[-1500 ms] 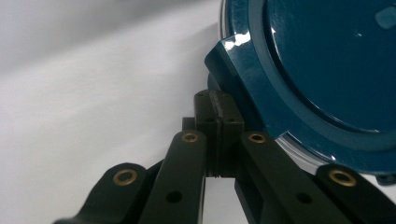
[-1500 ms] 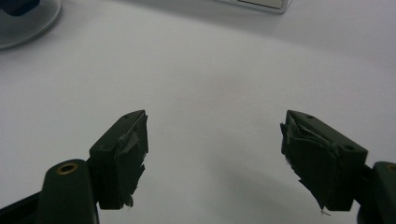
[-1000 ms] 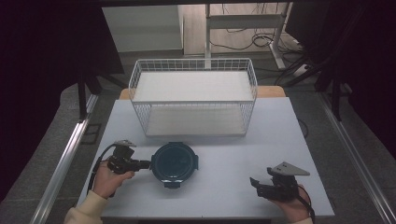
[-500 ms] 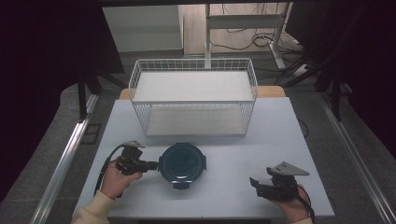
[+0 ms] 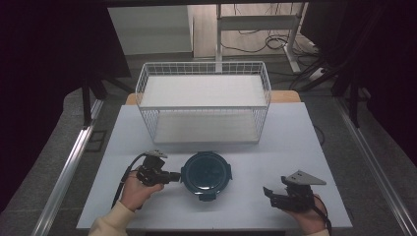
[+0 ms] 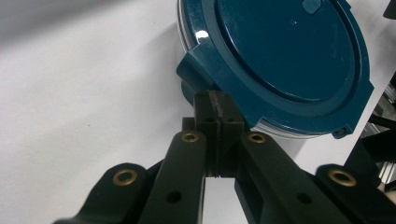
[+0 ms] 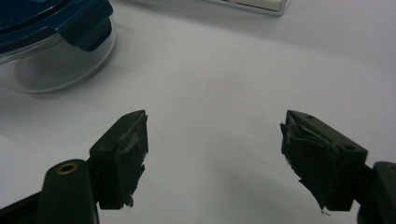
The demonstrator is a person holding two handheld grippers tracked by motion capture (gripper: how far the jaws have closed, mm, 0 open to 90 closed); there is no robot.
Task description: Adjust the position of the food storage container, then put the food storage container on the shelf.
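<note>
A round container with a dark teal lid (image 5: pixel 206 175) sits on a white table (image 5: pixel 295 142), just in front of a white wire basket (image 5: pixel 203 108) and not yet inside it. The left gripper (image 5: pixel 173 176) is at the container's left edge, its jaws pressed together with nothing between them, the tips against a lid clasp (image 6: pixel 198 70). This looks like an early step: the container is being nudged along the table, and lifting it or placing it in the basket is not yet done. The right gripper (image 5: pixel 269 192) rests well to the container's right, jaws spread and empty.

The left gripper view shows the closed tips meeting the clasp, which the high view leaves too small to judge. The right gripper view shows the container's clear wall (image 7: pixel 60 65) under the lid and the worn, torn pads (image 7: pixel 133 149).
</note>
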